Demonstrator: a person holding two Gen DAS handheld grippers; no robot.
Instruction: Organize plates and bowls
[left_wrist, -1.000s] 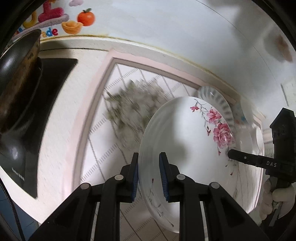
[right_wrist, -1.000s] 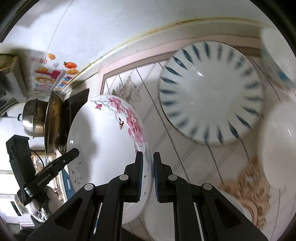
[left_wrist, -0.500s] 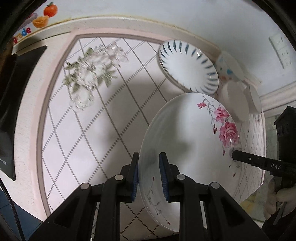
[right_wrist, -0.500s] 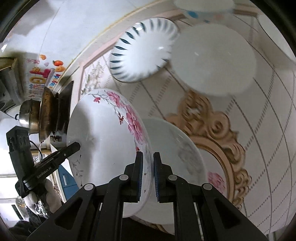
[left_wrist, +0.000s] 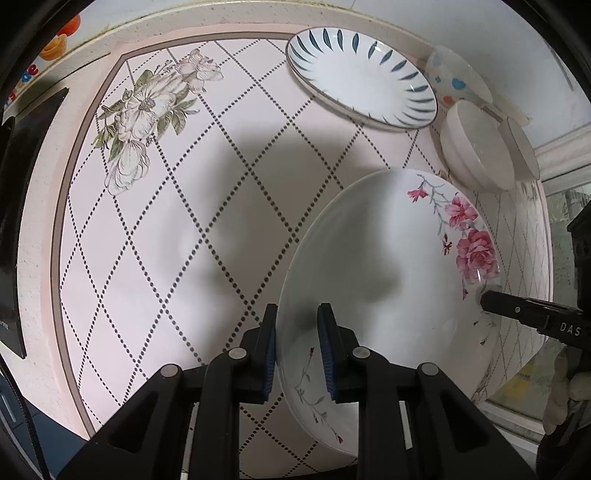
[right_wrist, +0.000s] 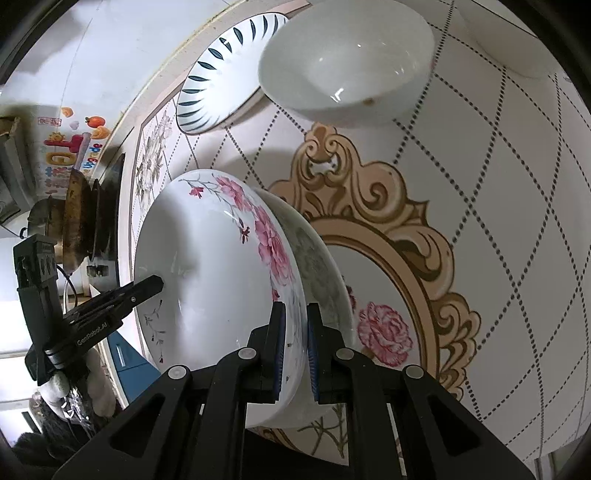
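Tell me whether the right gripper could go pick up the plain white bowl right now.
Probably not. The right gripper is shut on the rim of the rose-patterned plate, which the left gripper grips too. The white bowl sits unobstructed beyond, but the plate must be set down first.

Plate held over the countertop (left_wrist: 155, 258) between two grippers
The rose plate (left_wrist: 388, 266) is clamped lower right; the striped plate (left_wrist: 360, 94) and bowl (left_wrist: 476, 147) are set at upper right.

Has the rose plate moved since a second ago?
Yes. The rose plate, gripped at opposite rims by both grippers, has travelled from beside the blue-striped plate to over the gold-framed part of the tablecloth, above another rose plate.
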